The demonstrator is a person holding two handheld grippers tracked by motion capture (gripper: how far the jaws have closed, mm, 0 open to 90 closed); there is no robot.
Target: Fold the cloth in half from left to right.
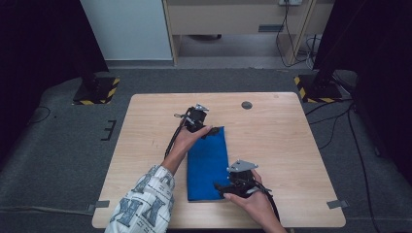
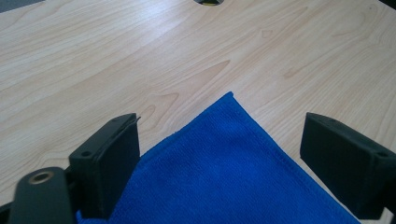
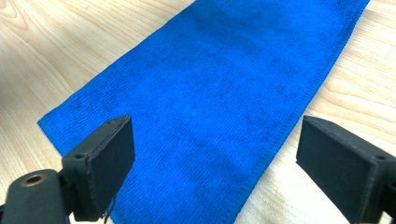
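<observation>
High view: blue cloth (image 1: pixel 208 165) lies on wooden table (image 1: pixel 282 145), grey floor (image 1: pixel 58 145) around.

No text, label or number can be read anywhere.

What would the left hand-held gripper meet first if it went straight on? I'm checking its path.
Likely the blue cloth corner lying between its open jaws; past that, bare table. The left hand-held gripper looks just above it; height unclear.

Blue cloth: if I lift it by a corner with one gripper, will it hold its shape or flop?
The blue cloth lies flat in a folded strip, so it will probably droop and unfold. Its stitched hem and nap look grippable, hardly slippery. It seems thin and light; pushing would likely bunch it.
</observation>
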